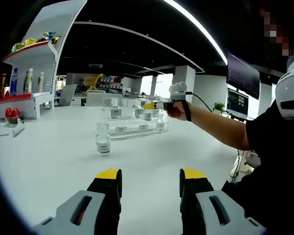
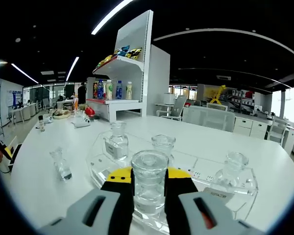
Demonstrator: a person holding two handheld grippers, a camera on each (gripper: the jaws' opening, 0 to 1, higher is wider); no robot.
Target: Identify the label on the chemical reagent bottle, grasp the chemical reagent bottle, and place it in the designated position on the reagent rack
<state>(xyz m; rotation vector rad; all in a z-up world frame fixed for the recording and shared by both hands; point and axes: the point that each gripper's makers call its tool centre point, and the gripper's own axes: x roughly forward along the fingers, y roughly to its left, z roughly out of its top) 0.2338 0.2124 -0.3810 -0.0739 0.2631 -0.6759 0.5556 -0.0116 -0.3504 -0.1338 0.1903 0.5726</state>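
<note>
Reagent bottle (image 2: 149,188), clamped between the jaws of the right gripper (image 2: 149,196) over the clear reagent rack (image 2: 245,188): to be lowered upright into its labelled slot; left gripper (image 1: 150,182) held apart, idle.

A white counter (image 2: 49,196) carries a clear reagent rack (image 2: 100,169). One labelled bottle (image 1: 103,139) stands near the rack.

Left tongs (image 1: 150,182) gape parted and empty, while right tongs (image 2: 148,182) are clamped, arm outstretched.
</note>
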